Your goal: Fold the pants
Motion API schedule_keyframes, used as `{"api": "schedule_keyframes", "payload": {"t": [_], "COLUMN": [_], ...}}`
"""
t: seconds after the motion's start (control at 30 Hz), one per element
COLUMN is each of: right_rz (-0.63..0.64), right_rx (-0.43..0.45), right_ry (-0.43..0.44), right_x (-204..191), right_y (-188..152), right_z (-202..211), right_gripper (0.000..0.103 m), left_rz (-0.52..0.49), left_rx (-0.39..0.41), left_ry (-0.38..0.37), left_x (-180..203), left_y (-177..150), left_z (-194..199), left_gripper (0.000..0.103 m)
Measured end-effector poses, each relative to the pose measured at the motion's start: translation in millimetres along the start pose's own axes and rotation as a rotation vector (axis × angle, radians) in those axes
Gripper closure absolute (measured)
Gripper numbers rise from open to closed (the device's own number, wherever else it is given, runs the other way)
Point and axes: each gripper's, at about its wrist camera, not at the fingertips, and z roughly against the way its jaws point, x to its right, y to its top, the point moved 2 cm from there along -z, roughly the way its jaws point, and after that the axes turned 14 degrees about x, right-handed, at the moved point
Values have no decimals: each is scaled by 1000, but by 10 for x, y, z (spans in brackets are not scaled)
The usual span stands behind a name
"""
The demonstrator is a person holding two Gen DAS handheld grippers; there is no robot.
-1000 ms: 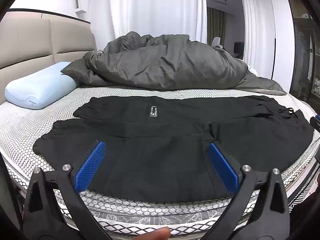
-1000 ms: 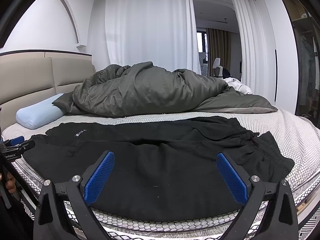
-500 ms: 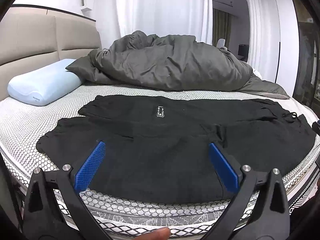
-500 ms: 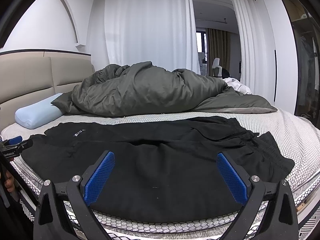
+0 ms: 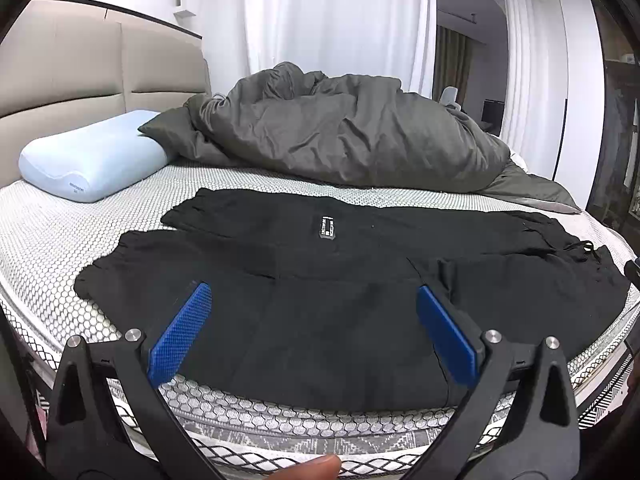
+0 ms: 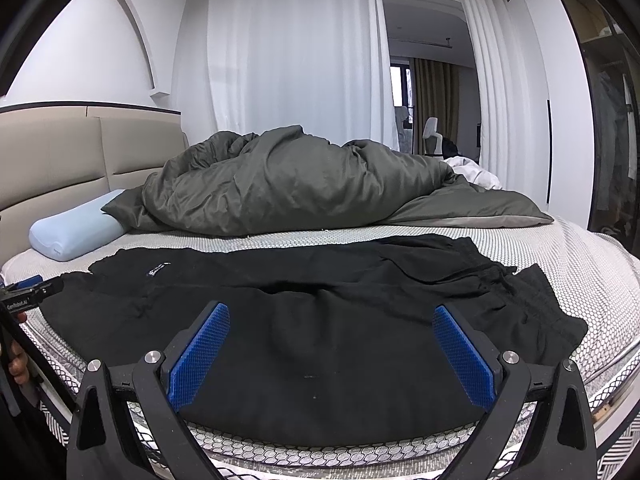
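Pants (image 5: pixel 344 300), black, lie spread flat across the near side of the bed (image 5: pixel 48 248), legs toward the headboard end, waistband with drawstring at the other end. Small label on the far leg. Left gripper (image 5: pixel 310 328) hovers over the near edge of the pants, jaws wide, nothing held. Right gripper (image 6: pixel 330 354) same: jaws wide, empty, above the near leg. Grey duvet (image 5: pixel 344 136) bunched behind the pants, light blue pillow (image 5: pixel 92 160) beside it, near the headboard (image 5: pixel 80 68).

Near bed edge (image 5: pixel 280 412) clear; duvet (image 5: pixel 344 136), pillow (image 5: pixel 88 160) block far side.
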Motion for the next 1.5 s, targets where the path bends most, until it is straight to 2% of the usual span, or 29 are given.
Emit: {"api": "schedule_keyframes", "payload": {"t": [0.17, 0.27, 0.77, 1.5], "right_rz": [1, 2, 11, 13], "right_rx": [-1, -5, -6, -12], "right_ry": [3, -1, 9, 10], "right_x": [4, 16, -26, -15], "right_y": [1, 5, 21, 10], "right_z": [9, 6, -37, -72], "right_gripper": [0, 0, 0, 0], "left_rz": [40, 13, 29, 2], "left_rx": [-18, -17, -27, -37], "left_ry": [3, 22, 49, 40], "left_x": [-65, -70, -104, 33], "left_y": [-26, -53, -92, -72], "left_z": [-46, -48, -104, -100], "left_gripper": [1, 1, 1, 1]}}
